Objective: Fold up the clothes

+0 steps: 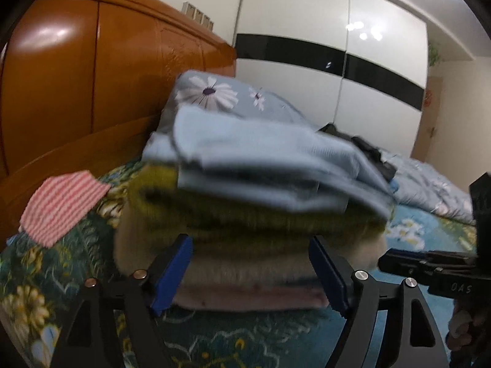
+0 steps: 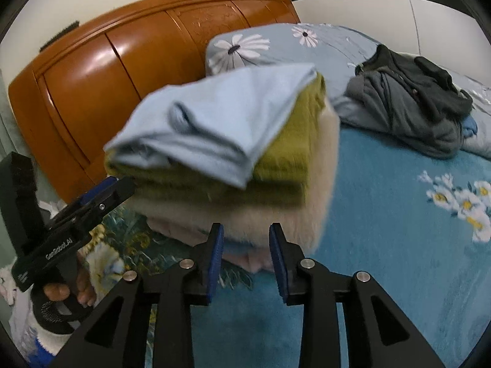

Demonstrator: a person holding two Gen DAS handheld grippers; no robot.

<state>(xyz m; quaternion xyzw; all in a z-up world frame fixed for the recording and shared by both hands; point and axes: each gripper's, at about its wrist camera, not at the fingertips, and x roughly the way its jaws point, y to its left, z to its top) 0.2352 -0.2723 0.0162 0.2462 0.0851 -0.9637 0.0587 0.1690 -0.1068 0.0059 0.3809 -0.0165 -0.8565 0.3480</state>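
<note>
Stack [image 2: 221, 153] of four folded garments, two open grippers.

stack of folded clothes [image 2: 233, 153]: light-blue on top, olive, cream, pink at bottom | lies on bed, near headboard | dark unfolded clothes [image 2: 411, 104]: crumpled heap, far right

A glossy orange wooden headboard [image 1: 92, 70] stands beside a white wardrobe [image 1: 331, 30] with 1 black band; ceiling lights reflect on it.

Glossy wooden headboard [image 2: 129, 61]; fluffy cream garment [image 2: 276, 214]; matt cloth.
</note>
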